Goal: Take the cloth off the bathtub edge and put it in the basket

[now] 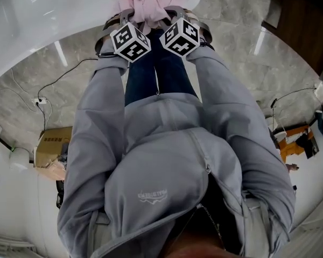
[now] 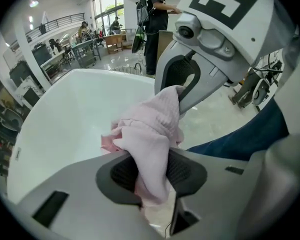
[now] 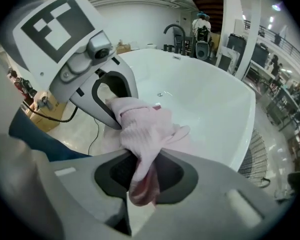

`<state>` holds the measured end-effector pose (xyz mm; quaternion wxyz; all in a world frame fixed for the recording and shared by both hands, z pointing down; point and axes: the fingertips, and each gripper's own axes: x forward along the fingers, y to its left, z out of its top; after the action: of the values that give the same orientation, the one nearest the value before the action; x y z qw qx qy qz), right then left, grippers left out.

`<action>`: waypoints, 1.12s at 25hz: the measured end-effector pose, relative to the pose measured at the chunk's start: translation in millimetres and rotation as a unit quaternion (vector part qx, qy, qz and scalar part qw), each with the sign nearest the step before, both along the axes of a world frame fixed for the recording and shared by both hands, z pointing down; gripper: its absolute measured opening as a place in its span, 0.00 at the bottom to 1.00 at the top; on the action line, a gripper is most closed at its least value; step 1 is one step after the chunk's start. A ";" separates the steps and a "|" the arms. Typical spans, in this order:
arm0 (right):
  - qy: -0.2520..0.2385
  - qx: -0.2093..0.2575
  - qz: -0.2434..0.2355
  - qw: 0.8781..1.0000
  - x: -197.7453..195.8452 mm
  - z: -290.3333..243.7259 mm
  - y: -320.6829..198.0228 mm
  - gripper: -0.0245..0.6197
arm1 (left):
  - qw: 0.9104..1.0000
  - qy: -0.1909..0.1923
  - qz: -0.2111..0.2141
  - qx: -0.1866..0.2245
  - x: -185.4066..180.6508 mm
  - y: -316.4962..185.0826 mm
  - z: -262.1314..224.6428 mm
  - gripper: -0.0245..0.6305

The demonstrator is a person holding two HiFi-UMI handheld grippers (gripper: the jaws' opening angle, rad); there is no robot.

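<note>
Pink cloth (image 1: 145, 1) at 12 o'clock, bunched at the bathtub (image 1: 54, 31) edge. Left claw (image 2: 150, 171) and right claw (image 3: 142, 171) both pinch it, nearly closed. Lift together; don't tug apart.

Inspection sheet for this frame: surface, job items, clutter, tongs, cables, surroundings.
Surface: glossy white bathtub standing on a grey marbled floor.
Job's things: pink knit cloth, bunched at the tub's edge between both tongs. The basket is not surely identified; a wire-mesh thing stands beside the tub.
Clutter: brown cardboard box on the floor.
Grippers: left tongs and right tongs are side by side, each closed on the cloth.
Cables: black cable runs across the floor towards a white power strip.
Surroundings: open hall with tables and people in the background; dark tap at the tub's far end.
</note>
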<state>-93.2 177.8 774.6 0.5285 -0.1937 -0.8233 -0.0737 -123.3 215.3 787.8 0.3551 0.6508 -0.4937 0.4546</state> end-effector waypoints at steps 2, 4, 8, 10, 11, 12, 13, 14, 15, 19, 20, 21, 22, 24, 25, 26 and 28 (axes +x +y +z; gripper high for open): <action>0.002 -0.006 0.008 1.000 1.2 -13.1 1.2 0.16 | 1.000 0.013 -0.010 0.004 4.5 1.8 -12.1 0.22; -0.001 -0.009 0.010 1.000 -0.1 -28.2 3.1 0.16 | 0.999 0.025 -0.022 0.011 4.3 3.8 -26.2 0.21; -0.018 -0.012 0.017 1.000 -7.6 -61.7 5.8 0.16 | 0.999 0.023 -0.023 0.032 -2.3 5.4 -58.3 0.20; -0.031 -0.016 0.026 0.999 -10.6 -82.4 5.0 0.15 | 0.999 0.019 -0.020 0.047 -6.3 3.5 -78.4 0.20; -0.037 -0.019 0.031 0.999 -10.3 -93.5 4.2 0.15 | 0.998 0.017 -0.019 0.055 -6.8 2.3 -89.5 0.20; -0.044 -0.021 0.036 0.998 -8.7 -104.9 3.9 0.15 | 0.998 0.017 -0.017 0.063 -5.7 1.5 -101.1 0.20; -0.050 -0.023 0.042 0.998 -6.8 -116.6 3.8 0.15 | 0.997 0.017 -0.017 0.070 -4.1 1.1 -113.0 0.20; -0.056 -0.024 0.047 0.997 -5.3 -128.6 3.4 0.15 | 0.997 0.016 -0.016 0.077 -2.8 0.6 -125.1 0.20; -0.063 -0.024 0.051 0.996 -4.3 -140.8 2.6 0.15 | 0.996 0.015 -0.014 0.085 -2.0 -0.5 -137.4 0.20; -0.091 -0.016 0.054 0.994 0.1 -190.0 -3.4 0.15 | 0.994 0.003 0.002 0.111 1.3 -8.5 -185.6 0.20; -0.096 -0.015 0.053 0.994 1.7 -201.8 -4.1 0.15 | 0.993 0.001 0.007 0.117 2.7 -9.8 -197.1 0.20; -0.101 -0.013 0.050 0.994 3.1 -213.3 -4.3 0.15 | 0.992 -0.001 0.014 0.122 4.0 -10.6 -208.6 0.20; -0.106 -0.010 0.045 0.993 4.2 -224.9 -4.6 0.15 | 0.992 -0.003 0.021 0.128 4.9 -11.4 -220.2 0.20; -0.118 -0.001 0.037 0.992 6.0 -247.8 -6.6 0.15 | 0.989 -0.008 0.035 0.142 6.6 -13.9 -243.4 0.20; -0.124 0.002 0.036 0.992 7.0 -258.7 -7.7 0.15 | 0.988 -0.009 0.040 0.149 7.7 -15.2 -254.4 0.20; -0.130 0.003 0.037 0.991 8.1 -269.0 -8.7 0.15 | 0.987 -0.009 0.043 0.156 8.9 -16.3 -264.9 0.20; -0.142 0.007 0.044 0.989 9.2 -288.6 -11.7 0.15 | 0.984 -0.009 0.050 0.169 10.4 -19.3 -284.7 0.19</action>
<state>-84.0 166.1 486.0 0.4101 -0.1408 -0.8973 -0.0828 -112.9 196.0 503.0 0.2119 0.7212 -0.5337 0.3875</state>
